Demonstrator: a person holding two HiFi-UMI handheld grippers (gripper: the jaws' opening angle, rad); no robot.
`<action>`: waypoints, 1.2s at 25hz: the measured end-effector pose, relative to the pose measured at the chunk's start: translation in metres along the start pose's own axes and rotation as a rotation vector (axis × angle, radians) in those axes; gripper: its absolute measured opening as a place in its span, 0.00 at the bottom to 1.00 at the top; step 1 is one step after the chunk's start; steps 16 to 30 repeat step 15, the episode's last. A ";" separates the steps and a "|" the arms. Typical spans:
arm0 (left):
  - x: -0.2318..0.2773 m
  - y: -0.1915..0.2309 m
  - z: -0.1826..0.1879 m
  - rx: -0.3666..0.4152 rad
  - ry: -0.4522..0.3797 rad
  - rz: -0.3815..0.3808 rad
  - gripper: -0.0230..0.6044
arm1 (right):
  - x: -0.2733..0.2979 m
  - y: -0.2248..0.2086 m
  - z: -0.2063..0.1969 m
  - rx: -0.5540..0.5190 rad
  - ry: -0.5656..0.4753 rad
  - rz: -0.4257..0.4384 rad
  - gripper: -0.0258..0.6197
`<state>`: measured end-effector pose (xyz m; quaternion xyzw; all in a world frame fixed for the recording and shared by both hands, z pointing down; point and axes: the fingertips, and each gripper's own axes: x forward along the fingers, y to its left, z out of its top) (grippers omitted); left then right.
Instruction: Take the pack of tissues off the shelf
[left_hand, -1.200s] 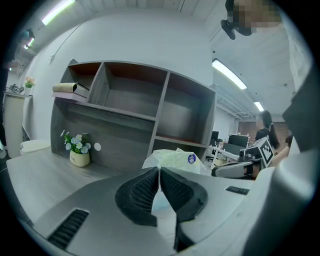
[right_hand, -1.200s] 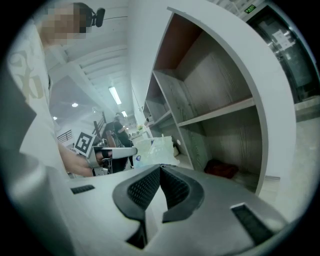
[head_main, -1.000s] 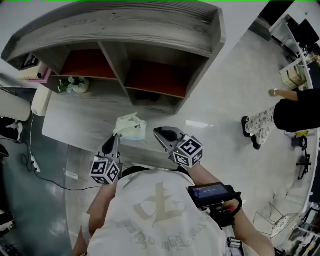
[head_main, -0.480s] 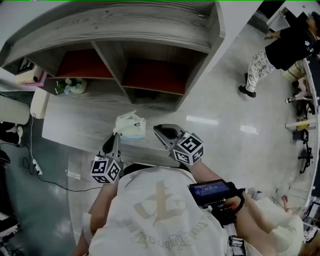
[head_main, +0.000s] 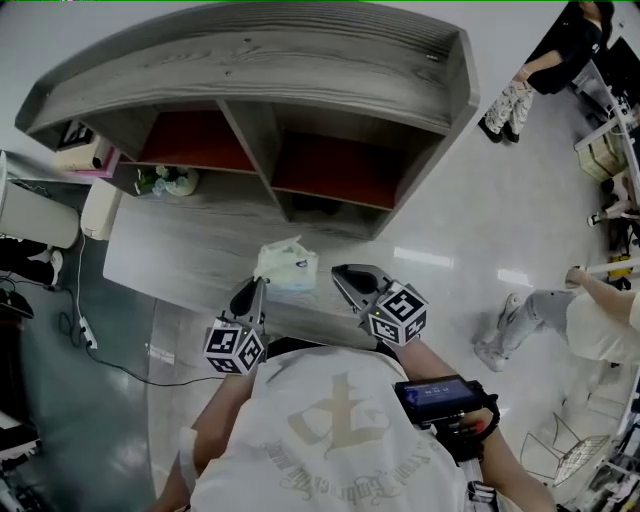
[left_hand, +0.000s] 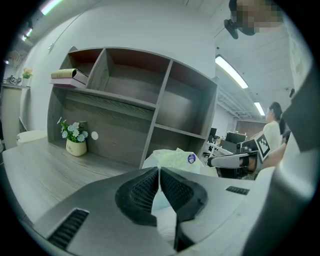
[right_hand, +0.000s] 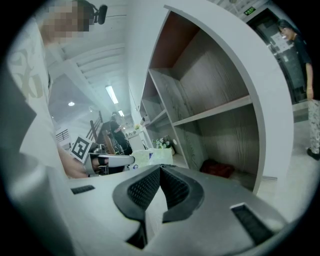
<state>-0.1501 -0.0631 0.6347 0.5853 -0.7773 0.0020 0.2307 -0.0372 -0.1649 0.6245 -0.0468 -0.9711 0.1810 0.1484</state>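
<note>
Glossy pale floor (head_main: 500, 220); ceiling strip lights (left_hand: 231, 72).

My white T-shirt (head_main: 330, 430) has a pale emblem printed on it. A black screen device (head_main: 440, 392) is strapped by my right wrist.

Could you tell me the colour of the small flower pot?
The flower pot is white, clearest in the left gripper view.

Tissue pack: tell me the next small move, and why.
Probably open the left gripper, since its jaws are shut and empty, while the tissue pack lies untouched on the desk just ahead of it; the right gripper is shut too.
</note>
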 end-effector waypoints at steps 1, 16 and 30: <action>0.000 -0.001 0.000 0.001 0.001 -0.001 0.08 | 0.000 0.000 0.000 0.001 -0.001 -0.001 0.04; 0.003 -0.009 0.008 0.028 0.008 -0.022 0.08 | -0.007 0.001 0.000 0.010 -0.017 -0.009 0.04; 0.003 -0.009 0.008 0.028 0.008 -0.022 0.08 | -0.007 0.001 0.000 0.010 -0.017 -0.009 0.04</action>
